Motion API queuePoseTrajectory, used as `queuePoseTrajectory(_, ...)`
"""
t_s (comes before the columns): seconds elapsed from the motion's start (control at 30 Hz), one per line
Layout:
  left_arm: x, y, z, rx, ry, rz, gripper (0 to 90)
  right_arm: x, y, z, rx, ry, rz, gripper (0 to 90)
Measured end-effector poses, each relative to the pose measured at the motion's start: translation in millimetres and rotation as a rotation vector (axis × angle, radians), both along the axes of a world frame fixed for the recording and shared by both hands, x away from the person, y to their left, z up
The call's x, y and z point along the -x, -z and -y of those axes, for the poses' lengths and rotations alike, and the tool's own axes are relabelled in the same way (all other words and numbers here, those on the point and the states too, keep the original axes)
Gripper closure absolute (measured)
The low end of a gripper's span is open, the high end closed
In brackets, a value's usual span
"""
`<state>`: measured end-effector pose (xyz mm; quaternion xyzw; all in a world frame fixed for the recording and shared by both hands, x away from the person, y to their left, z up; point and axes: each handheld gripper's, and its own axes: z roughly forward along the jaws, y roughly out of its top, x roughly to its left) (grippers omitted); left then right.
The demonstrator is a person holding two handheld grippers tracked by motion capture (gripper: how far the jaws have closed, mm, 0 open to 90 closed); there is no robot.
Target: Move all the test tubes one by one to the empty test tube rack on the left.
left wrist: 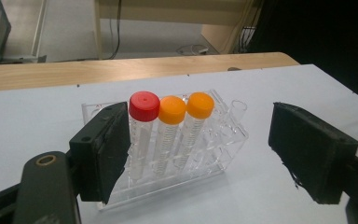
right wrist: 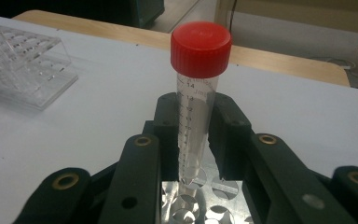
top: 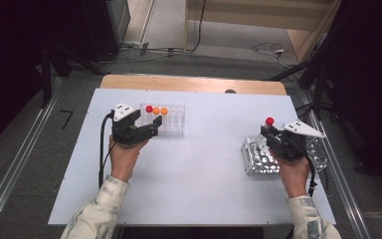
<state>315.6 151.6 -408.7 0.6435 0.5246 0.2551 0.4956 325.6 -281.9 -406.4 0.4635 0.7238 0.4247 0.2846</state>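
Observation:
My right gripper [top: 267, 132] is shut on a clear graduated tube with a red cap [right wrist: 198, 107]. It holds the tube upright, with the tube's lower end just over the holes of a metal rack [right wrist: 223, 212]. That rack [top: 253, 159] lies at the table's right. My left gripper [top: 154, 128] stands open at the front of a clear plastic rack [left wrist: 214, 140], its jaws wide on either side of it; the right jaw is well apart from the rack. In the rack stand one red-capped tube [left wrist: 144, 106] and two orange-capped tubes [left wrist: 172, 110].
The white table top [top: 194, 174] has a wooden edge [top: 189, 83] at the far side. A second clear rack [top: 319, 153] lies right of the metal one, under my right hand. Cables trail from both grippers. Dark stands flank the table.

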Motion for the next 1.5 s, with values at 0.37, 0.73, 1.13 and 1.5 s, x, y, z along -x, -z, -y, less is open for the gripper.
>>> queuePoseTrajectory(0.37, 2.6, 0.4, 5.3, 0.000, 0.019, 0.003, 21.6, 10.4, -12.7, -19.9, -0.010, -0.084, 0.019, 71.0)
queuePoseTrajectory(0.73, 8.5, -2.3, 16.5, -0.004, 0.060, 0.015, 21.8, 11.5, -3.7, -71.2, -0.009, -0.215, -0.010, 71.0)
queuePoseTrajectory(1.13, 18.1, -3.2, 41.1, -0.025, 0.177, 0.021, 24.9, 12.6, 16.0, -141.9, 0.006, -0.358, -0.061, 71.0)
queuePoseTrajectory(1.5, 23.3, 1.4, 60.8, -0.065, 0.313, 0.016, 41.8, 10.1, 30.7, -184.1, 0.024, -0.424, -0.111, 71.0)
